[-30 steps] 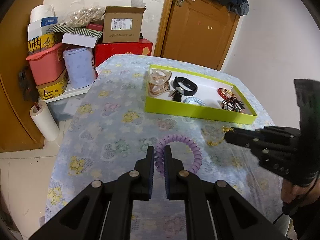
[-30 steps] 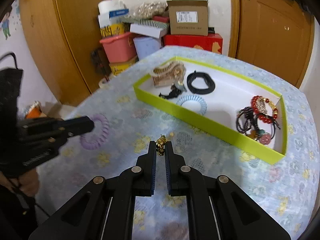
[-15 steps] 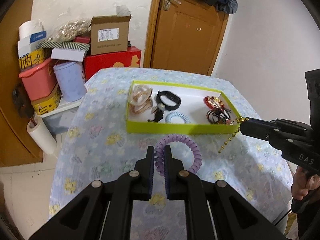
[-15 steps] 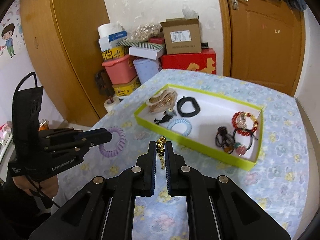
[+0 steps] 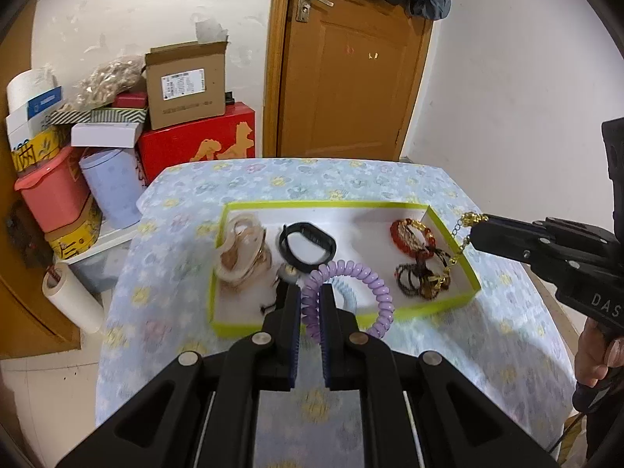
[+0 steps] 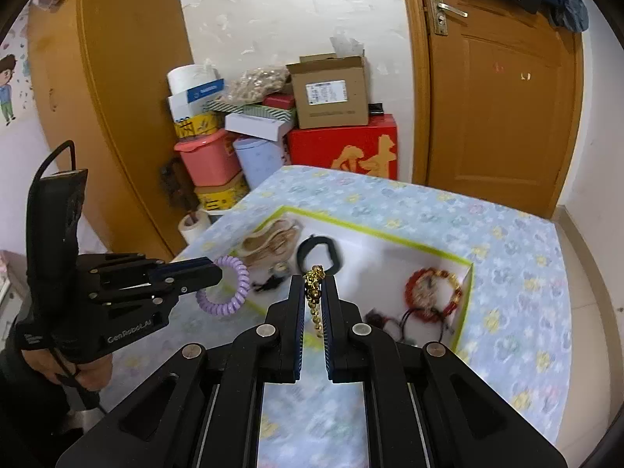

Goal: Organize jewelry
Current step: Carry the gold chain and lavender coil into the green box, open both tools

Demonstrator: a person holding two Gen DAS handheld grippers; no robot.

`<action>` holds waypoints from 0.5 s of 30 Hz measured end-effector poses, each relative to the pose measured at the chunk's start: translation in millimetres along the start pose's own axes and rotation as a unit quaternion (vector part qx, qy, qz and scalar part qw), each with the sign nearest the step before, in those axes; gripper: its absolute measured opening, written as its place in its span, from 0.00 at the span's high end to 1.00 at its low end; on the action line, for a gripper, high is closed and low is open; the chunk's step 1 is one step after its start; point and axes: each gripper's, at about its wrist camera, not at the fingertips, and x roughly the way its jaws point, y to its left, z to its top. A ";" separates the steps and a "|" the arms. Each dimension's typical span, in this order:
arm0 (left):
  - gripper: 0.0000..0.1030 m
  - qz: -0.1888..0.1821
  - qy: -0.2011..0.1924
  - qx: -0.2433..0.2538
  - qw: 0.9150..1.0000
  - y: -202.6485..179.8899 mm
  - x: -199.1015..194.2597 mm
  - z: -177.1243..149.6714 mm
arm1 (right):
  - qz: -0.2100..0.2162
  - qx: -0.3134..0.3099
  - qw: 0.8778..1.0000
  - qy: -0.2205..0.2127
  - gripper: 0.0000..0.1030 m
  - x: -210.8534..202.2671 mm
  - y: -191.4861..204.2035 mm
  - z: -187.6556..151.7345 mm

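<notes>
A lime-green tray (image 5: 448, 306) (image 6: 466, 304) with a white floor sits on the flowered tablecloth. It holds cream hair clips (image 5: 241, 249), a black band (image 5: 308, 243), a blue coil tie (image 5: 347, 294), a red bead bracelet (image 5: 413, 234) and dark hair ties (image 5: 425, 277). My left gripper (image 5: 311, 292) is shut on a purple spiral hair tie (image 5: 362, 280) (image 6: 230, 286), held above the tray's near edge. My right gripper (image 6: 315, 284) (image 5: 474, 230) is shut on a gold chain (image 6: 314, 292) (image 5: 462, 234) that hangs over the tray's right side.
Behind the table stand stacked boxes: a cardboard box (image 5: 187, 82), a red box (image 5: 199, 140), a pink bin (image 5: 50, 191) and a lilac canister (image 5: 109, 187). A brown door (image 5: 347, 66) is at the back. A paper roll (image 5: 72, 298) stands on the floor at left.
Both grippers have risen and moved forward over the tray, carrying the purple hair tie and the gold chain off the tablecloth. The chain now hangs over the tray's right end.
</notes>
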 end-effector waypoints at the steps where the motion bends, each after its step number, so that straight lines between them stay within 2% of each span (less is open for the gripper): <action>1: 0.91 -0.001 0.002 0.002 1.000 -1.1 5.0 3.1 | -0.002 0.001 1.000 0.001 0.92 3.6 -4.3 2.5; 7: 0.91 0.000 0.020 0.011 1.000 -7.1 40.7 17.6 | -0.010 0.010 1.000 0.011 0.92 30.7 -27.9 16.0; 15: 0.91 -0.005 0.050 0.019 0.999 -18.2 86.8 24.0 | -0.006 0.027 0.998 0.050 0.92 80.6 -55.3 19.1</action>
